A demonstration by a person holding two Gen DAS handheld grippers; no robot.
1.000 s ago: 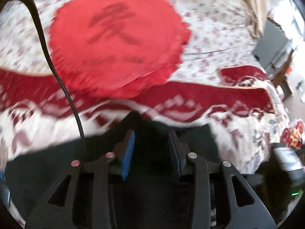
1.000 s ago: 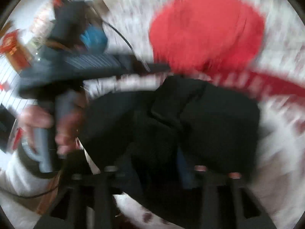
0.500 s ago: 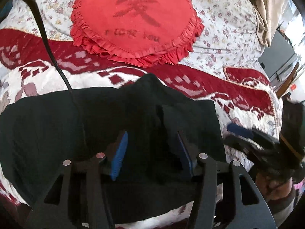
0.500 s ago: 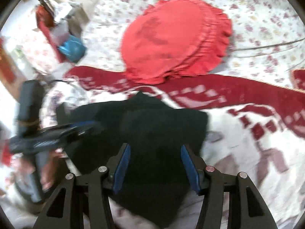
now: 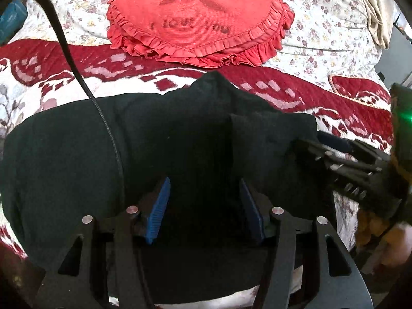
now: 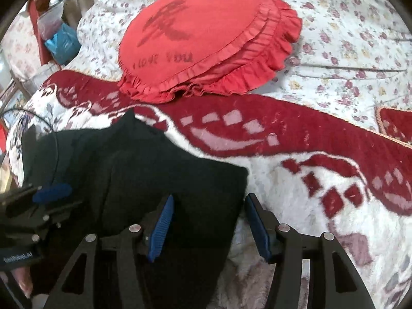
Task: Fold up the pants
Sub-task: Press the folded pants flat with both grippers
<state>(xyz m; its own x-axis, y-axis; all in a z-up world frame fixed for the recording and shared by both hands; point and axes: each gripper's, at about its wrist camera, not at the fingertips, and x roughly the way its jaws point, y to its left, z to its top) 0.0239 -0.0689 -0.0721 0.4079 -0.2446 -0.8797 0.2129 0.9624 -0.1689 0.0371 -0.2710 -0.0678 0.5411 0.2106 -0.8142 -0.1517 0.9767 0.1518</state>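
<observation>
Fingers (image 5: 158, 206) of the left gripper (image 5: 204, 206) are spreading wider above the black pants (image 5: 77, 167), nothing pinched; the right gripper (image 6: 209, 228) stands apart over the pants' right edge. Pants lie folded on the red-and-white blanket (image 6: 309, 193); beyond sits a red heart pillow (image 5: 195, 18).

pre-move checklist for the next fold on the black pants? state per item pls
1. Left tongs free of cloth: ok, jaws opening, nothing pinched.
2. Right tongs free: ok, open over the pants' right edge.
3. Black pants lying on the blanket: ok, folded bundle.
4. Top layer flat: not ok, a peak sticks up on the far edge.
5. Red heart pillow off the pants: ok, lies beyond them.
6. Cable off the fold: not ok, crosses the pants.
</observation>
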